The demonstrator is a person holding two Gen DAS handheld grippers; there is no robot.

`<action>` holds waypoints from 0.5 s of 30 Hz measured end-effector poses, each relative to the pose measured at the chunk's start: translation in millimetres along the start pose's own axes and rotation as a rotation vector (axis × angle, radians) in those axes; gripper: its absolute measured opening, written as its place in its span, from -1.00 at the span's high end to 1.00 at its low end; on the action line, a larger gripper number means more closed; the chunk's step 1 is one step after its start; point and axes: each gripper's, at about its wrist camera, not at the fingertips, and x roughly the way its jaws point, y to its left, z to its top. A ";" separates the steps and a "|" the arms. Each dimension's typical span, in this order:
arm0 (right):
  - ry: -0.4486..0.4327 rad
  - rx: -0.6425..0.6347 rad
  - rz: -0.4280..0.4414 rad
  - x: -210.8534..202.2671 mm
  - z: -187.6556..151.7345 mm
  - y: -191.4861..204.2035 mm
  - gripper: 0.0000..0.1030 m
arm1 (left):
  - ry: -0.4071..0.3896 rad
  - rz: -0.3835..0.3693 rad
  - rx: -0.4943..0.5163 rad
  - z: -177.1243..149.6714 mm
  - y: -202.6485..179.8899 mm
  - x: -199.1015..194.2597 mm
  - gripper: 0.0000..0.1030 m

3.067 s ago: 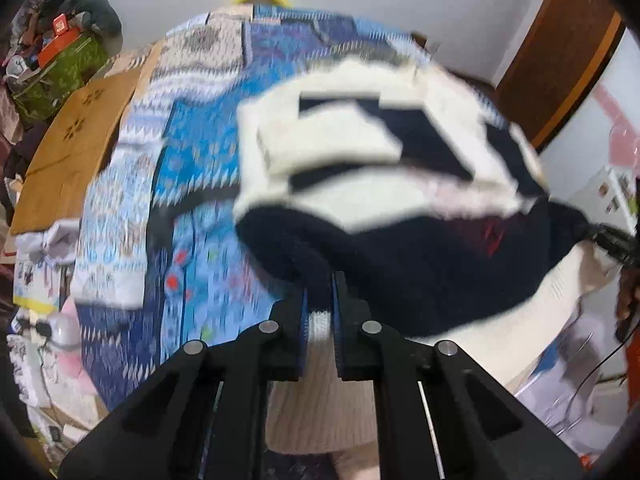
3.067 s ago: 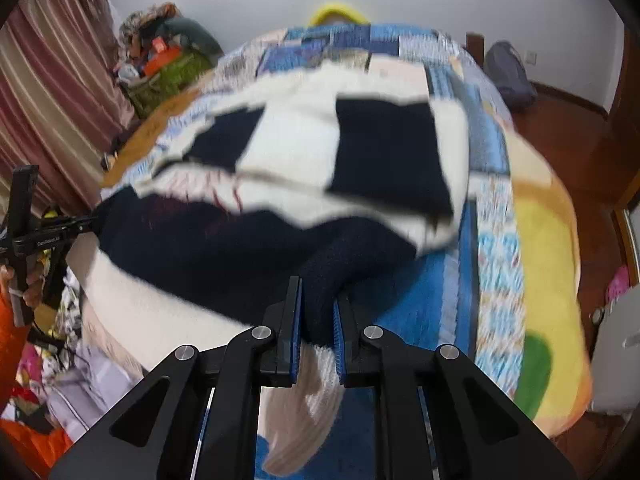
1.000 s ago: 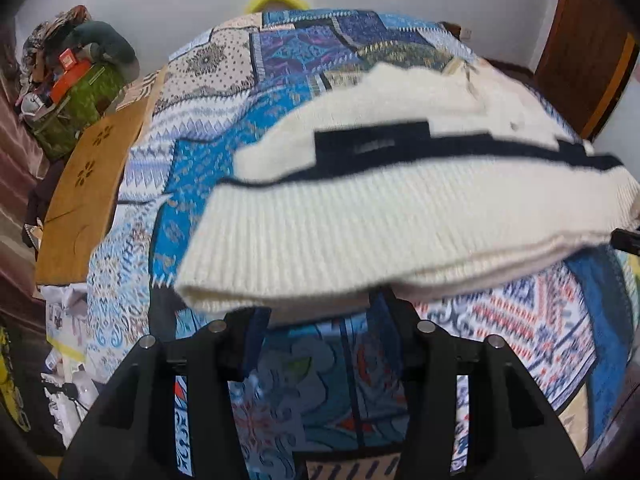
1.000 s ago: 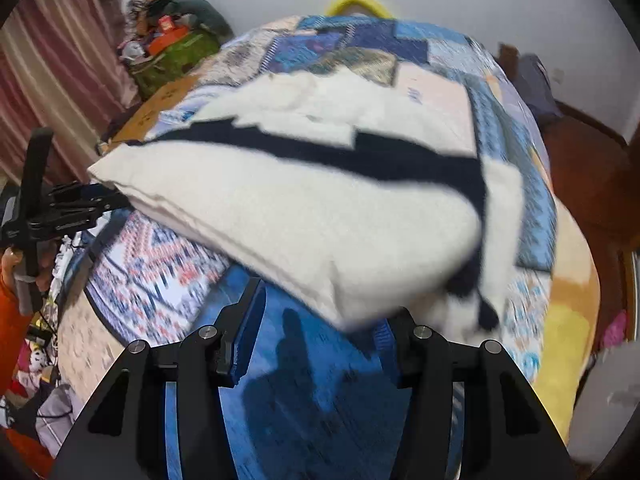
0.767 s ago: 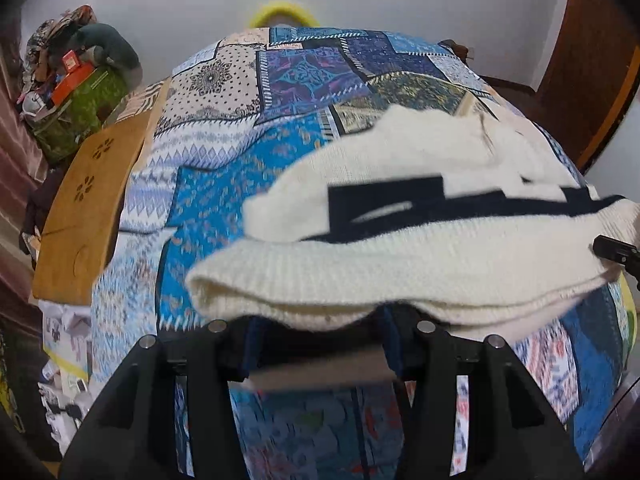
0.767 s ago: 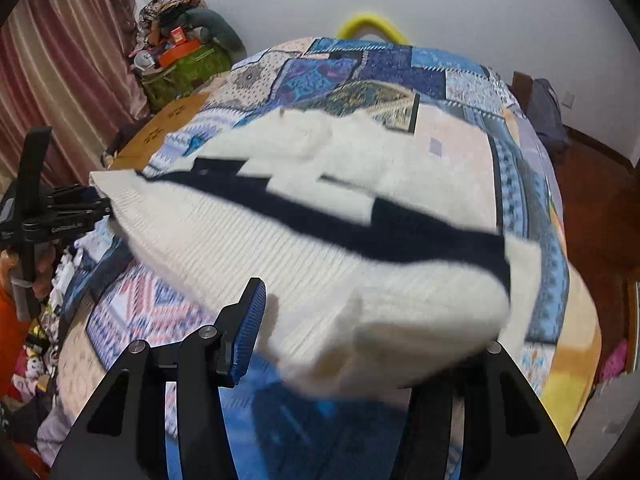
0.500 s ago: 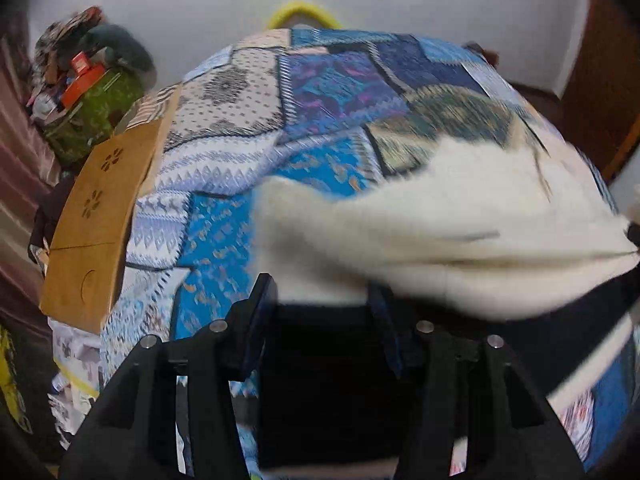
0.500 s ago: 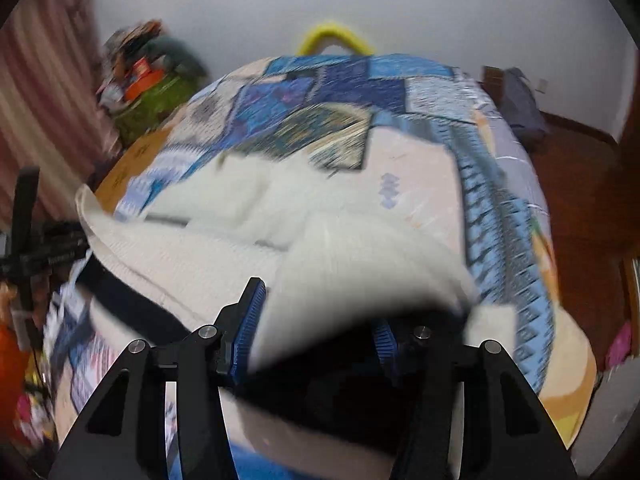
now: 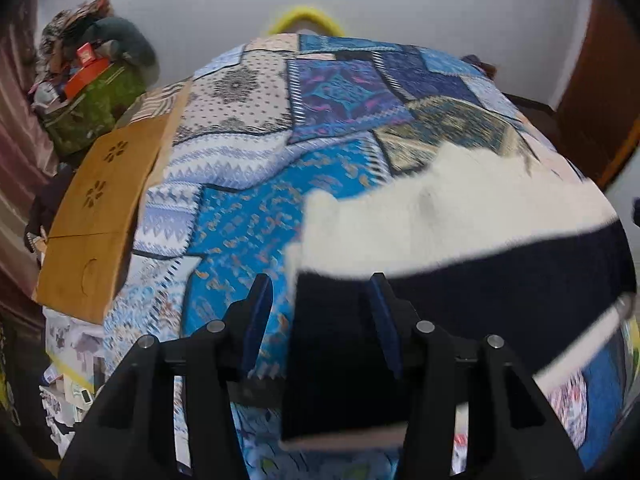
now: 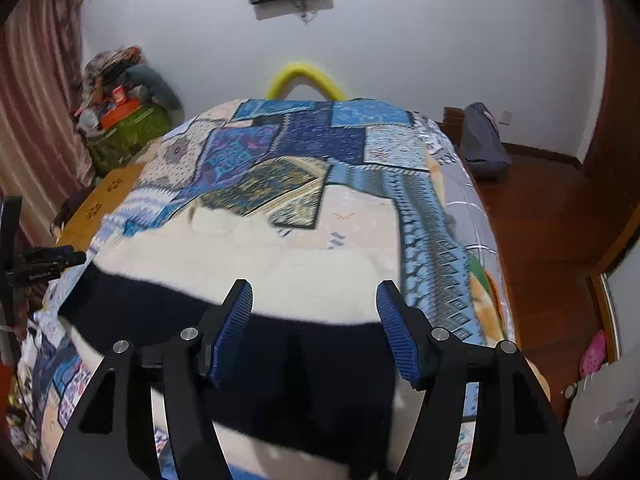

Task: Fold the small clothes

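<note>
A cream and navy knitted sweater (image 9: 460, 216) lies folded on the patchwork bedspread (image 9: 248, 224); it also shows in the right wrist view (image 10: 280, 264). My left gripper (image 9: 320, 312) is open, its jaws wide over the sweater's navy left corner. My right gripper (image 10: 316, 328) is open, its blue pads (image 10: 234, 328) spread just above the sweater's navy band near its right end. Neither holds cloth. The sweater's near edge is hidden behind the gripper bodies.
A brown cardboard box (image 9: 96, 216) lies at the bed's left edge. A green bag with clutter (image 9: 92, 100) stands at the far left. A yellow arch (image 10: 304, 76) rises behind the bed. Wooden floor (image 10: 552, 216) and a grey backpack (image 10: 482, 140) are on the right.
Both grippers, shut on the sweater's hem three seconds ago, carried it over into a fold, opened and rose. In the last second the sweater turned over, navy side near.
</note>
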 end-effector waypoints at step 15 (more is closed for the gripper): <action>0.116 -0.119 0.161 53.9 -23.2 114.0 -0.23 | 0.002 -0.100 0.096 -19.0 -47.5 -7.6 -0.10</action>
